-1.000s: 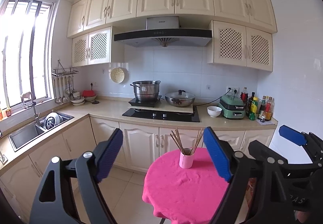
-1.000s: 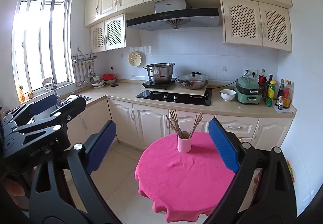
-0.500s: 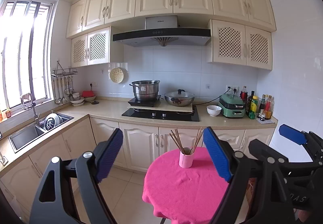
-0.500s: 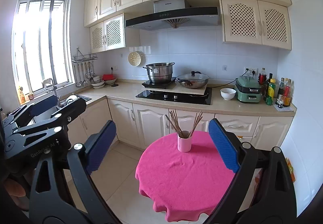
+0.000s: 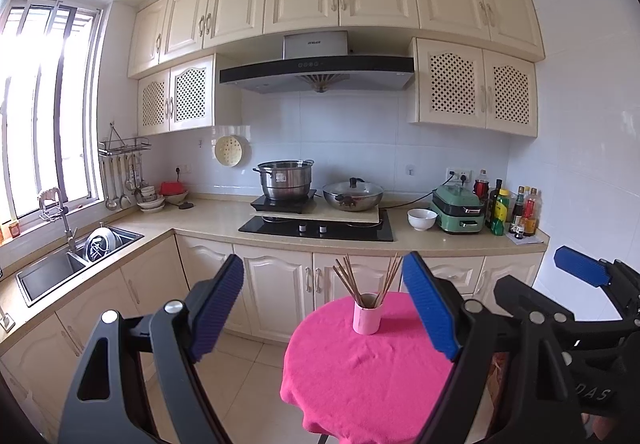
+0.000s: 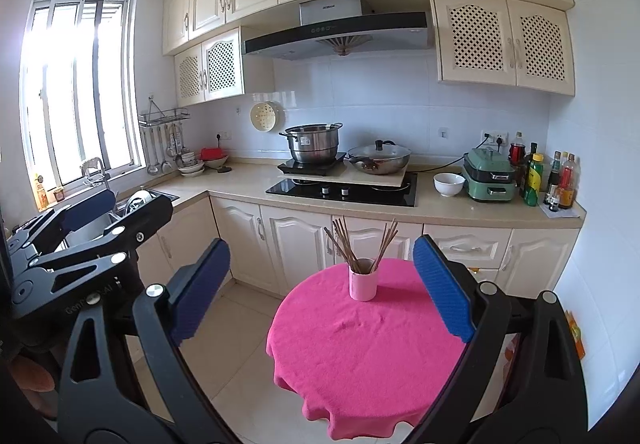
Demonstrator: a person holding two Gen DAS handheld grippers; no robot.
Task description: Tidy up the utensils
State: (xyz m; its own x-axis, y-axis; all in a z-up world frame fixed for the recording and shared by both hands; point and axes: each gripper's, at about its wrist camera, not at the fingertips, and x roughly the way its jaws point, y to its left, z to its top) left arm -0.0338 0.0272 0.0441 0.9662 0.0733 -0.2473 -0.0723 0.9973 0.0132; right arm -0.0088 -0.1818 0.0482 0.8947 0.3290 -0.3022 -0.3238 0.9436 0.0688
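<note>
Brown wooden chopsticks (image 6: 360,244) stand upright, tips fanning upward, in a small pink cylindrical cup (image 6: 363,284) on the round pink-clothed table (image 6: 360,348); left claw (image 5: 324,308) and right claw (image 6: 320,284) both gape released, grasping nothing

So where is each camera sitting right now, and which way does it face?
Left wrist: on the left hand-held gripper, facing the pink-clothed round table; open blue pads show, the right hand-held gripper at right.
Right wrist: on the right hand-held gripper, same heading; open pads show, the left one at left.
Both share the pink cup of wooden chopsticks and the steel stockpot.
</note>
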